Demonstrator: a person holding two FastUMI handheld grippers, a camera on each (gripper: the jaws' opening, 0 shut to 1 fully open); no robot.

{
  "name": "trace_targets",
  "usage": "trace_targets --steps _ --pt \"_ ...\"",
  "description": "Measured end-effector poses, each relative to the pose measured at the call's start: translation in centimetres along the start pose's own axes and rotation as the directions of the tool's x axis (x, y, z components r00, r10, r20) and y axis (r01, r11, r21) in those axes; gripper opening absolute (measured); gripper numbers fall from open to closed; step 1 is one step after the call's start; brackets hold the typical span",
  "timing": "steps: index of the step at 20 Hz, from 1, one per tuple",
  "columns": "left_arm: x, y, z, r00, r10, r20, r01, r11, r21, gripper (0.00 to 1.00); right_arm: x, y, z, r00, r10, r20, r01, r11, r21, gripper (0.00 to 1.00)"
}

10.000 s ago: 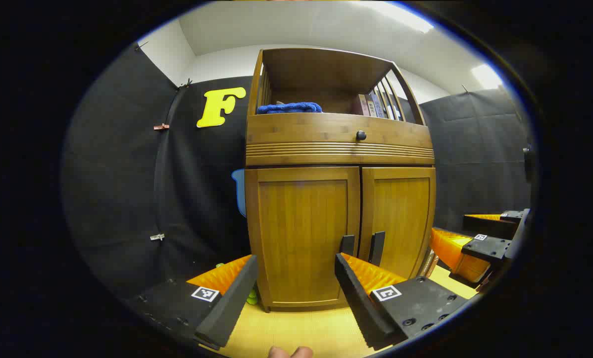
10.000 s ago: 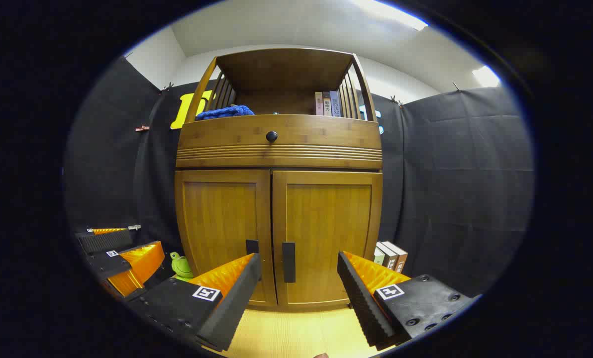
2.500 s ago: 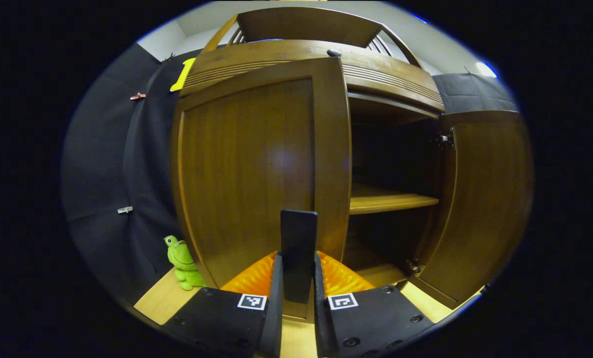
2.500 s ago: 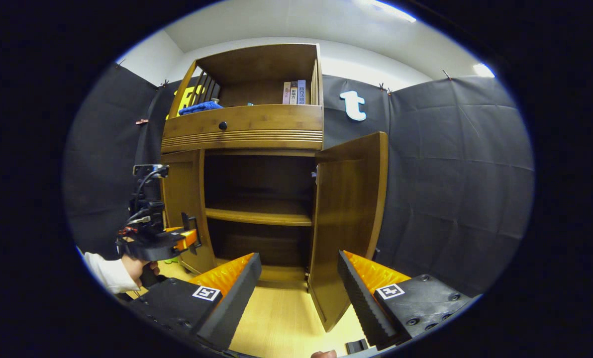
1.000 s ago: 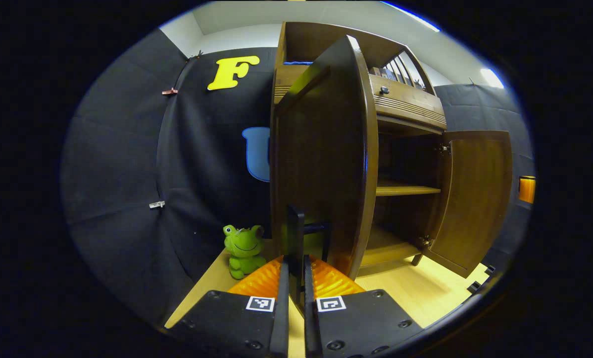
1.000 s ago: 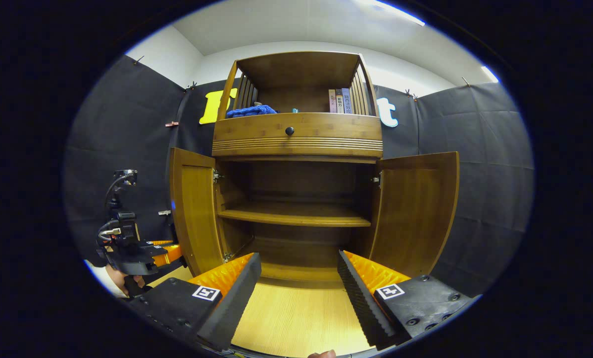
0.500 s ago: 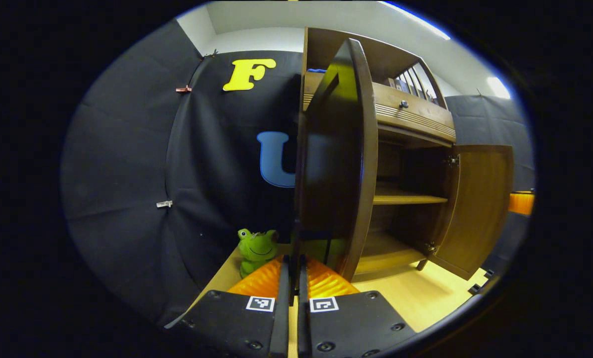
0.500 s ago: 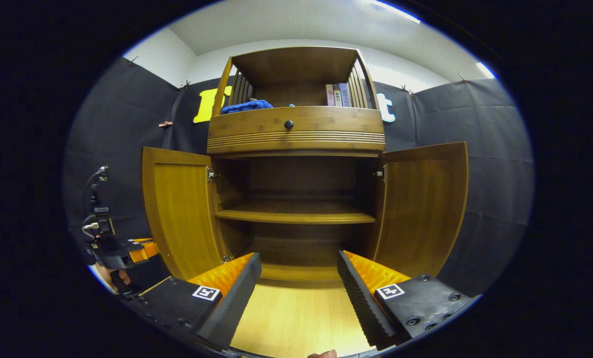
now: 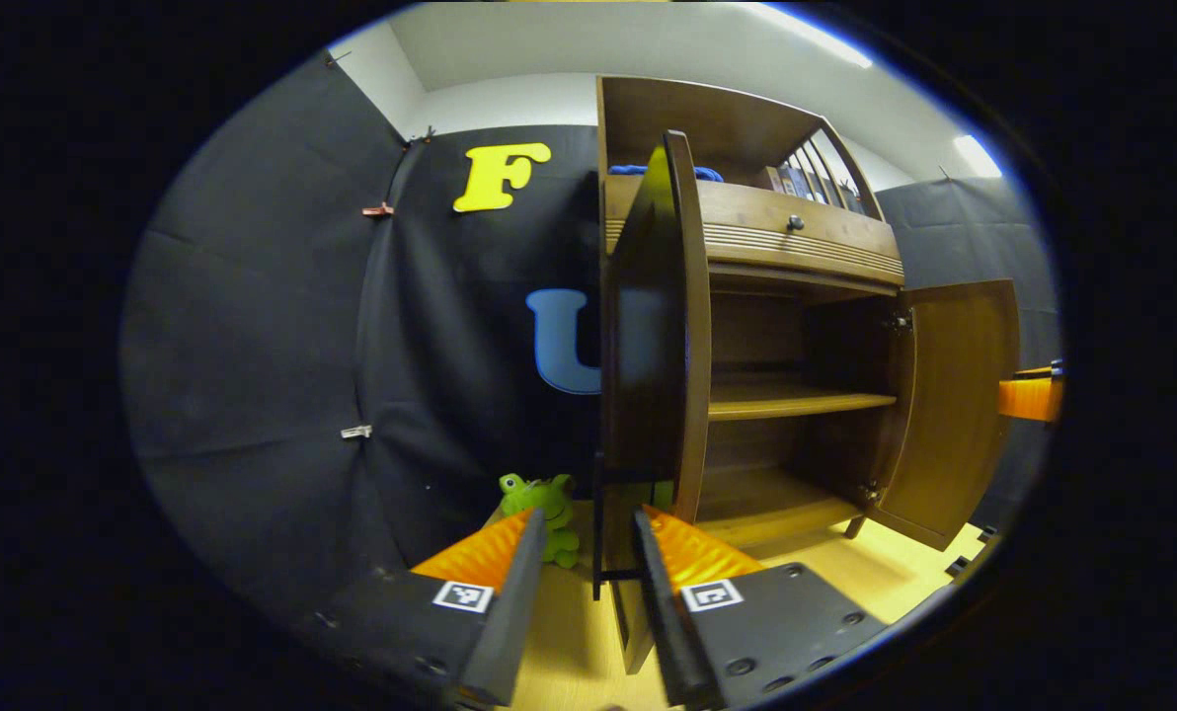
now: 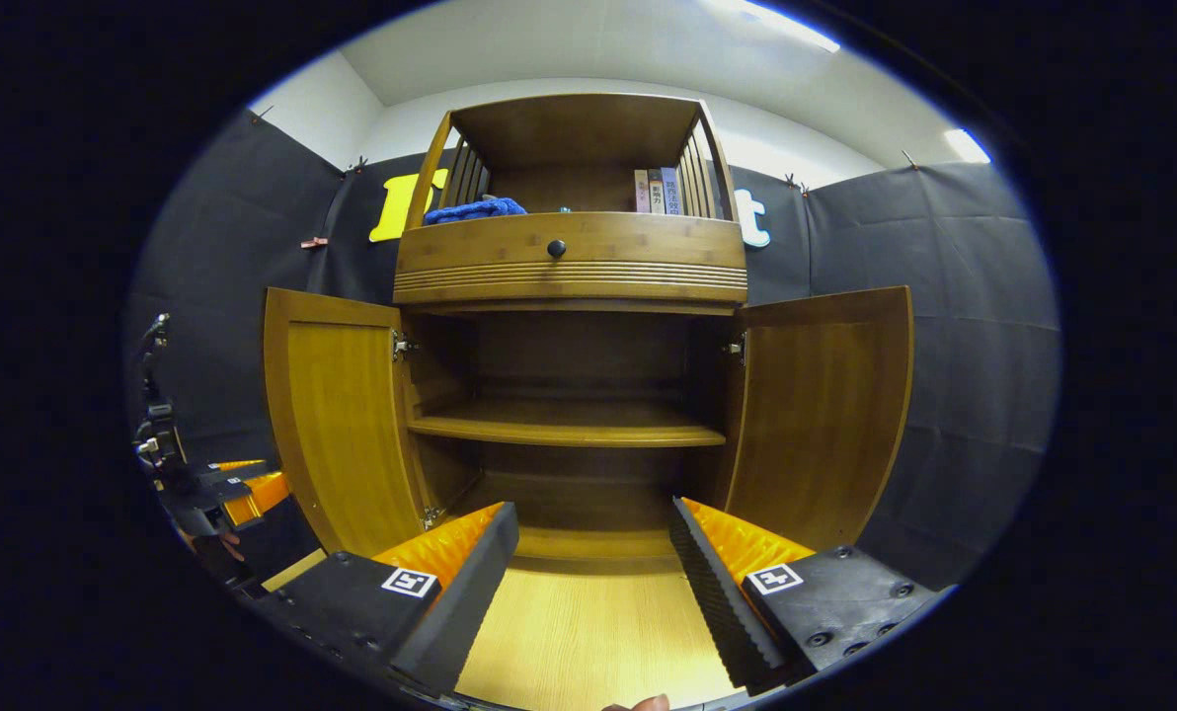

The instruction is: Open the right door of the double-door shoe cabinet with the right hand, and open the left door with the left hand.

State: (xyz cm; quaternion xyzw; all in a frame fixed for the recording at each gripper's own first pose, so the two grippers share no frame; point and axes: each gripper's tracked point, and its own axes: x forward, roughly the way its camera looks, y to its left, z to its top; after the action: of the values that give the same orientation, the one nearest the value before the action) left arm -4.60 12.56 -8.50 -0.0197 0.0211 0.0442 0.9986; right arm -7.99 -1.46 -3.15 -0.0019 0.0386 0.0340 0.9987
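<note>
2 doors of the shoe cabinet (image 10: 571, 267) stand swung outward. In the right gripper view, the left door (image 10: 337, 425) hangs open at the cabinet's left side and the right door (image 10: 821, 415) at its right side, each turned on its hinges so that the inner face is toward the camera. Between them the interior is exposed, with 1 shelf (image 10: 564, 427) across the middle and a lower compartment beneath it. The right gripper (image 10: 593, 578) is spread wide, with nothing between its fingers; it sits in front of the cabinet opening, above the light wooden floor (image 10: 588, 632), and touches neither door. At the far left of the same view the left gripper (image 10: 215, 492) appears, just beside the outer edge of the left door. In the left gripper view, the left door (image 9: 653, 326) is seen nearly edge-on, projecting toward the camera. Its dark vertical handle (image 9: 600, 523) lies between the 2 fingers of the left gripper (image 9: 588, 573), whose jaws are parted with a gap on each side of the handle, so it grips nothing. A green frog toy (image 9: 541, 506) sits on the floor by the black cloth wall, left of the door. Above the doors, a drawer with 1 round dark knob (image 10: 556, 248) is closed; the open top shelf holds a blue cloth (image 10: 475, 209) at left and upright books (image 10: 655, 191) at right.
</note>
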Motion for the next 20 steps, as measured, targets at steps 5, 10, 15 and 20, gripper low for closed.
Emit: trace_targets --steps 5,10,15,20 --pt "-2.9 -2.7 0.8 0.999 -0.039 0.003 0.038 0.998 0.040 0.94 -0.3 -0.5 -0.3 1.000 0.000 -0.002 0.000 1.000 -0.013 0.98" --pt "-4.2 -7.2 2.6 0.996 -0.086 0.027 0.085 0.996 0.012 0.96 -0.2 -1.1 0.0 1.000 -0.005 0.018 0.005 1.000 -0.024 0.98" --pt "-3.4 -10.7 3.8 0.995 -0.096 0.034 0.096 0.995 -0.002 0.96 0.6 -2.0 0.1 0.999 -0.021 0.027 0.022 0.999 -0.028 0.96" --pt "-1.8 -12.4 4.8 0.994 -0.087 0.061 0.087 0.996 0.010 0.96 1.8 -3.1 -0.2 0.998 -0.052 0.023 0.052 0.998 -0.030 0.98"
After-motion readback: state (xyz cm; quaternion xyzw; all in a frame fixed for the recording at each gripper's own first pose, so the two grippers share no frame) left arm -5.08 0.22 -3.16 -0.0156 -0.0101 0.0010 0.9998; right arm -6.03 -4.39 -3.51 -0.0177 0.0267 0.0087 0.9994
